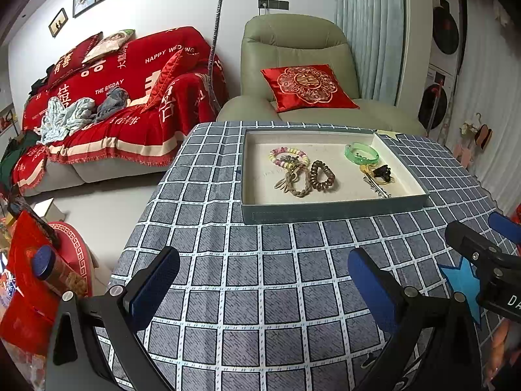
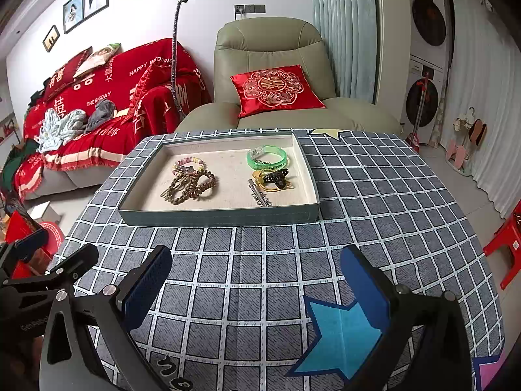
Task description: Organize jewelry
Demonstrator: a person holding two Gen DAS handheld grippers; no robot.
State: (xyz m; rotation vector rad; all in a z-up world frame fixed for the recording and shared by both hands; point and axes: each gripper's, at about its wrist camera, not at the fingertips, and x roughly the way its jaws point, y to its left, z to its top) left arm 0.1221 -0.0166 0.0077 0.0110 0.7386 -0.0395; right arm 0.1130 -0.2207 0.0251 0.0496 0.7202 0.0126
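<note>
Both of your hand-held grippers hang spread wide and empty over the checked tabletop [image 2: 260, 260], short of the tray [image 2: 221, 216]: the left hand-held gripper [image 1: 263, 290] faces the tray's near wall slightly left of its middle, and the right hand-held gripper [image 2: 257, 290] sits toward the tray's right near corner, above a blue star [image 2: 342, 332] on the cloth. All the jewelry already lies inside the tray, loosely sorted into two groups. Toward the tray's left half, a pastel bead bracelet [image 2: 190, 163], a braided brown band [image 2: 177, 192] and a coiled brown hair tie [image 2: 203, 184] overlap in a tangle. Toward its right half, a green bangle [image 2: 267, 158] lies nearest the far wall, with a black claw clip [image 2: 275, 176] sitting on a yellow ring [image 2: 270, 185] and a silver clip [image 2: 260, 194] just beside them, close to the near wall. The middle of the tray floor is bare, which looks like the easiest room for spreading pieces apart. Mind the raised walls: the silver clip near the front wall probably needs a descent from above rather than a forward sweep. The cloth between you and the tray is open, so you have room to approach from either side.
</note>
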